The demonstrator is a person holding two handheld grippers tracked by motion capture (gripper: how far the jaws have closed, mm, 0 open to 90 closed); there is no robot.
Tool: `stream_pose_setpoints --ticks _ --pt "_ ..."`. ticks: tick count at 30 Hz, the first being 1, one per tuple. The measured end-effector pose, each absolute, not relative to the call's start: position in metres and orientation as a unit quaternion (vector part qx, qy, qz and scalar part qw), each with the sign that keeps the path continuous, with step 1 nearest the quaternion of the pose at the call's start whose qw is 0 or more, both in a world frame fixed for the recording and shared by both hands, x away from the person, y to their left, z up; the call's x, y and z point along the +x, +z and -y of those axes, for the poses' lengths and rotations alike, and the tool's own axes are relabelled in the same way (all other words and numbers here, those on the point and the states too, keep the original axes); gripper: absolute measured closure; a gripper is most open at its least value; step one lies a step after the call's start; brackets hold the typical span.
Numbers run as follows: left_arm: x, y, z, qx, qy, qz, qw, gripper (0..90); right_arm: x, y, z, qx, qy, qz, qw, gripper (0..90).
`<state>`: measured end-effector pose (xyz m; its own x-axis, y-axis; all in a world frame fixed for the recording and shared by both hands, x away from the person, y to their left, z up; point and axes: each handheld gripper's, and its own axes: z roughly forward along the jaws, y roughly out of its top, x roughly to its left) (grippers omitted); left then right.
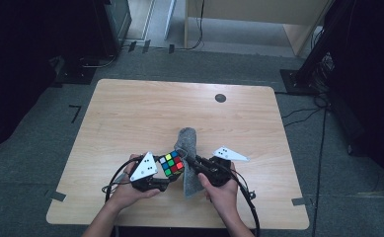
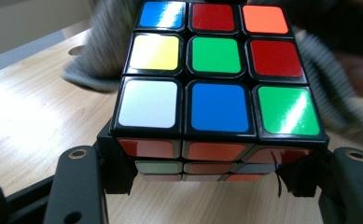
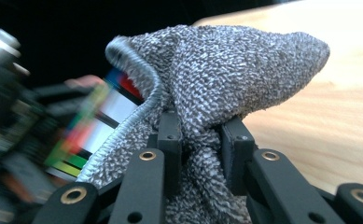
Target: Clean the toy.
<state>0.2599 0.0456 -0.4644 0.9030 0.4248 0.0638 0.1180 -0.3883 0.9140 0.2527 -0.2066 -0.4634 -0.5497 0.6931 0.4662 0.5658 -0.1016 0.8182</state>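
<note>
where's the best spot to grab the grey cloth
Grip a bunched fold near the edge of the grey cloth, coming in level from the side away from the Rubik's cube. Gathered fabric fills the jaws, as the right gripper shows.

Dim room, glare on cube (image 2: 219,79) stickers, blurred left edge

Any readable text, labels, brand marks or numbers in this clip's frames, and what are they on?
None can be read.
Puzzle cube: plain colour stickers, no logo or letters.
Grey cloth: no tag or print visible.
Grey plates on the grippers: dark dots, no characters.
Table: a dark round spot, no writing.
</note>
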Motion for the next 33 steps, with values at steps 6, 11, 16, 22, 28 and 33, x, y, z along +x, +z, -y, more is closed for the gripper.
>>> stream_pose_setpoints --ticks 6,11,16,22,28,33 --pt "0.262 -0.467 -0.047 0.825 0.152 -0.171 0.517 34.3 0.254 -0.456 0.215 0.477 0.571 -0.665 0.069 73.8" --pt "0.261 -0.468 -0.045 0.821 0.151 -0.166 0.524 34.3 0.245 -0.439 0.214 0.450 0.614 -0.646 0.060 73.5" --pt "0.259 -0.466 -0.046 0.815 0.145 -0.160 0.538 34.3 0.244 -0.446 0.205 0.447 0.615 -0.648 0.046 73.2" --pt "0.261 -0.464 -0.053 0.799 0.139 -0.167 0.561 34.3 0.251 -0.463 0.208 0.480 0.573 -0.662 0.060 73.6" --pt "0.256 -0.468 -0.044 0.814 0.141 -0.140 0.546 34.3 0.244 -0.443 0.212 0.450 0.625 -0.635 0.059 73.1" --pt "0.253 -0.466 -0.041 0.813 0.140 -0.132 0.549 34.2 0.243 -0.446 0.207 0.448 0.628 -0.634 0.052 73.1"
